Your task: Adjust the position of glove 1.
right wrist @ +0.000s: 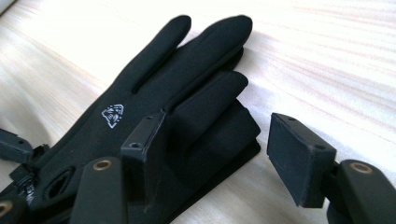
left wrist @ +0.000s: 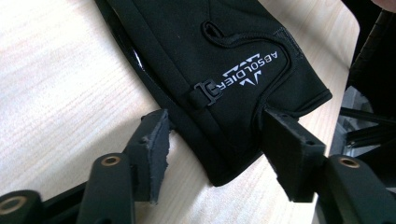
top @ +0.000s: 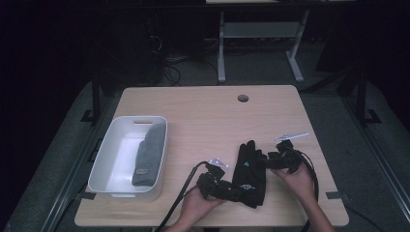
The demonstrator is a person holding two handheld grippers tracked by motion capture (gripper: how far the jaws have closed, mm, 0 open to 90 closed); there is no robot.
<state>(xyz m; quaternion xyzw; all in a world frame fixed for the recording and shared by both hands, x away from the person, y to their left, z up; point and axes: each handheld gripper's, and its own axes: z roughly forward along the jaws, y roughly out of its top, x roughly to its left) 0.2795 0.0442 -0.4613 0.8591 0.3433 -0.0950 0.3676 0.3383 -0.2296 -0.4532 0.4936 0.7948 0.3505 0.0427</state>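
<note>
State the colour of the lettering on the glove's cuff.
White lettering on the black glove; it shows best in the left gripper view.

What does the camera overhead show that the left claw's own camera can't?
High view: a white bin holding a grey cloth, and the right claw at the black glove's fingers. Left gripper view: the cuff's white ABSOLDIER lettering and small buckle, between open jaws. Both: the glove lying on the wooden table.

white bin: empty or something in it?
Not empty. A grey folded cloth lies inside the white bin, along its right side.
</note>
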